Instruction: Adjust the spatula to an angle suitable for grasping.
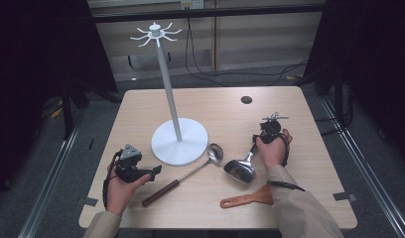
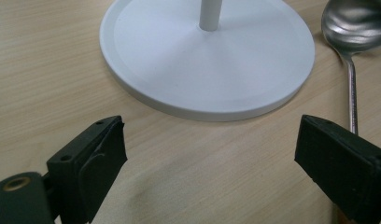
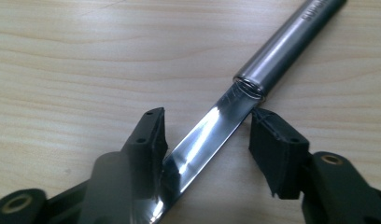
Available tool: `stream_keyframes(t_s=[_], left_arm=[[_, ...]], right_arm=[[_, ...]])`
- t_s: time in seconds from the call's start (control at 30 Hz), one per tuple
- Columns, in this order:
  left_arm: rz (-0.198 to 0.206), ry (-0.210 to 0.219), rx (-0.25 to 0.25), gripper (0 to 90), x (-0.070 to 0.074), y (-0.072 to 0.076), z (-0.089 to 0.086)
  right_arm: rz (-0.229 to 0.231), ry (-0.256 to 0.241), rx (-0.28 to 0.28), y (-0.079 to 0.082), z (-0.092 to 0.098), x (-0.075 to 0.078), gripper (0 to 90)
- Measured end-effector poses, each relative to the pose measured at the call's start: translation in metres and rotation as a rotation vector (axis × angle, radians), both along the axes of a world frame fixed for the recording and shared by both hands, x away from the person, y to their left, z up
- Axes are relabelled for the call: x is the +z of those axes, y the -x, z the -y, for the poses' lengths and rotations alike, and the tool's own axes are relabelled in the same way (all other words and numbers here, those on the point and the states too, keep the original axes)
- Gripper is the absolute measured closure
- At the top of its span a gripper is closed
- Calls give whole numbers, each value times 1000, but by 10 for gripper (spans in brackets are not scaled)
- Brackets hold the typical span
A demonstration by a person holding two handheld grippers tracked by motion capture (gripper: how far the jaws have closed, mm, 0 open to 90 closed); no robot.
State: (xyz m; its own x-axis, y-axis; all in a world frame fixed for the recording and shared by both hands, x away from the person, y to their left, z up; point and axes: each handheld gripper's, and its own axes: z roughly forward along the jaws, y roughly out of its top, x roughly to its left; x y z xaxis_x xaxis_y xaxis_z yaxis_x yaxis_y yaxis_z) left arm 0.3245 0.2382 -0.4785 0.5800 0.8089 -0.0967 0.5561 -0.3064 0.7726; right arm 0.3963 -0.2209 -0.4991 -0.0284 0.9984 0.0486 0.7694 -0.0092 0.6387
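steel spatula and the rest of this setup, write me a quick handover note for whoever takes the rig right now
Right gripper: open, jaws either side of the steel spatula at its flat shank just below the tube handle, not clamped. The spatula lies on the table.
Left gripper: open, holding nothing, low over the table in front of the white hook stand.
Ladle lies beside the stand base; wooden spatula lies near the front edge.
Done: nothing hung; the stand's hooks are bare.
Left: probably close on the steel spatula, lift it, then handle the other utensils.
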Motion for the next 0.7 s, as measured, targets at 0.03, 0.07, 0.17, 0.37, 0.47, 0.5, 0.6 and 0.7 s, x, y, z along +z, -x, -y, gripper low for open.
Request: stream_keyframes(t_s=[0.03, 0.07, 0.17, 0.37, 0.47, 0.5, 0.6, 0.7], left_arm=[[0, 0, 0, 87, 0, 0, 0], [2, -2, 3, 87, 1, 0, 0], [4, -23, -11, 87, 2, 0, -1], [1, -18, -18, 89, 0, -2, 0], [1, -14, -17, 90, 0, -2, -1], [5, -13, -20, 90, 1, -2, -1], [8, 11, -8, 90, 1, -2, 1], [3, -32, -37, 90, 1, -3, -2]], right_arm=[[-6, 3, -6, -1, 1, 1, 506], [-17, 0, -8, -2, 2, 2, 534], [-39, -8, -5, -7, 1, 4, 587], [-46, -42, 16, -15, -4, 4, 664], [-50, -45, 25, -17, -6, 4, 676], [-64, -26, 26, -20, -10, 6, 688], [-75, -20, 27, -24, -14, 6, 713], [-79, -36, 30, -28, -16, 7, 743]])
